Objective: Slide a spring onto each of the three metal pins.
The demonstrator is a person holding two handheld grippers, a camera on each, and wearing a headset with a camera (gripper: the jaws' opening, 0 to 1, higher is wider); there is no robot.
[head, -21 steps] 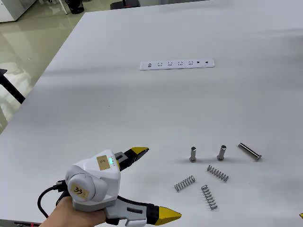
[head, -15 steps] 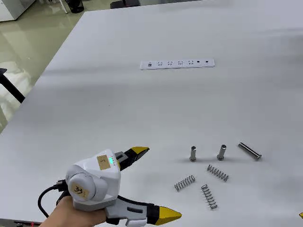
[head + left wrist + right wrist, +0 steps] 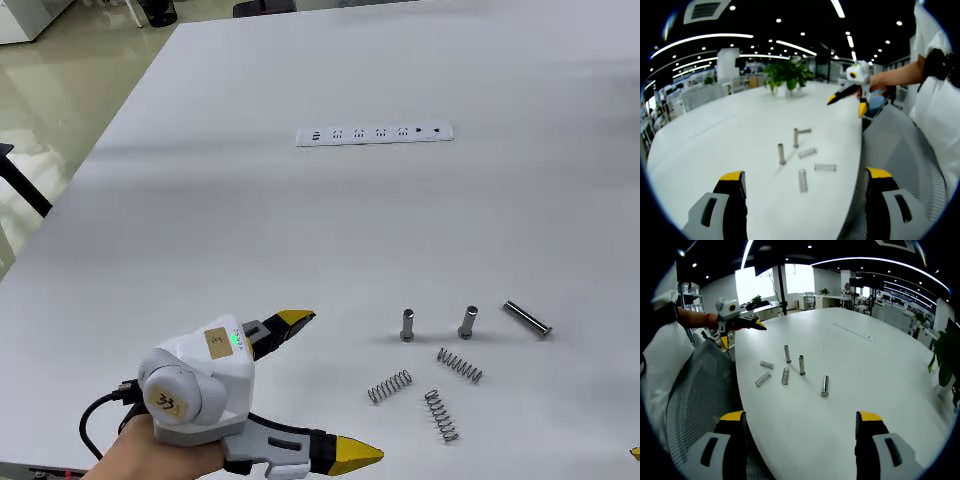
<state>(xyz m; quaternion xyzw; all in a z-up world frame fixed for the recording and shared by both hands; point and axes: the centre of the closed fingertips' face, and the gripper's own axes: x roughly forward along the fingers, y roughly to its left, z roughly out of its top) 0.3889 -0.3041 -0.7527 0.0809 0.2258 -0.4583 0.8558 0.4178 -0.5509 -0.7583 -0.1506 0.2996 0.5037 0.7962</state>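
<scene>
Two metal pins (image 3: 407, 325) are stood upright on the white table (image 3: 250, 220), so their shanks are left free for a spring to be dropped over. The third pin (image 3: 527, 319) is laid on its side just beside them and, it is judged, must be raised or gripped first. Three springs (image 3: 441, 416) are scattered loose just in front, none threaded yet. The left gripper (image 3: 332, 387) is held near the table's edge, jaws spread wide and empty. The right gripper (image 3: 800, 416) is likewise spread wide, nothing grasped, ready for a pick.

Left gripper (image 3: 328, 387) and right gripper (image 3: 800, 417) (both hand-held) gape wide.
</scene>
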